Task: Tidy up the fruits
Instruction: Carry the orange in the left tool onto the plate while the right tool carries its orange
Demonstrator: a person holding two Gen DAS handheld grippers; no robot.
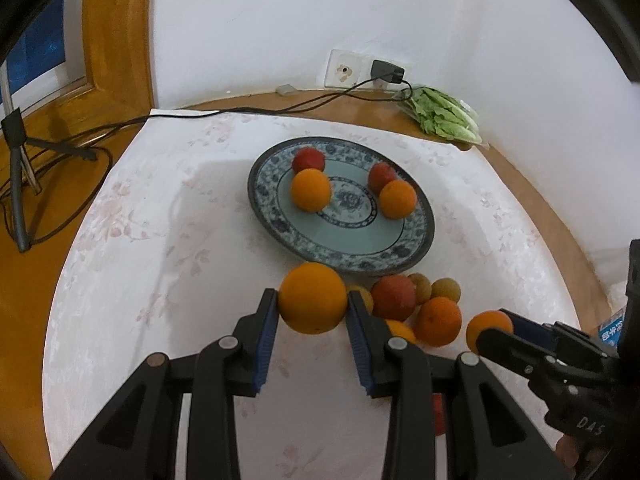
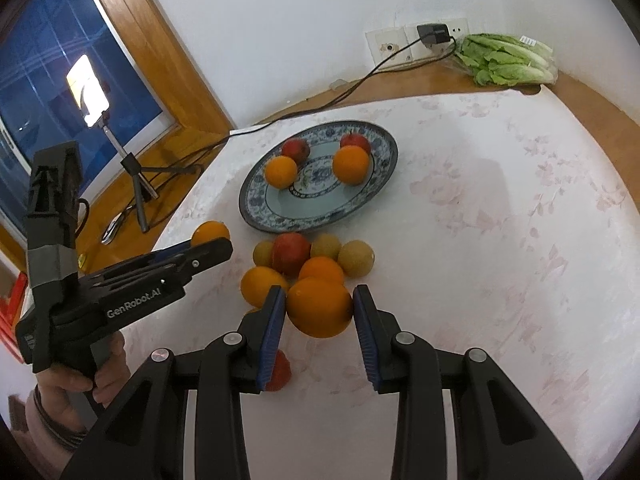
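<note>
A blue-and-white patterned plate (image 1: 416, 248) (image 2: 380, 168) holds two oranges and two red apples. My left gripper (image 1: 313, 304) is shut on an orange (image 1: 313, 298), held just in front of the plate; it shows from the side in the right wrist view (image 2: 218, 246) with its orange (image 2: 210, 232). My right gripper (image 2: 320, 306) is shut on another orange (image 2: 319, 307); in the left wrist view (image 1: 496, 330) it grips that orange (image 1: 486, 326). A pile of loose fruit (image 1: 416, 308) (image 2: 304, 260) with oranges, a red apple and small brownish fruits lies between grippers and plate.
A bag of green lettuce (image 1: 446, 114) (image 2: 504, 58) lies at the table's far edge by a wall socket with a charger (image 2: 432, 34) and black cable. A tripod (image 2: 136, 184) stands on the wooden sill at left. A red fruit (image 2: 280, 370) lies under my right gripper.
</note>
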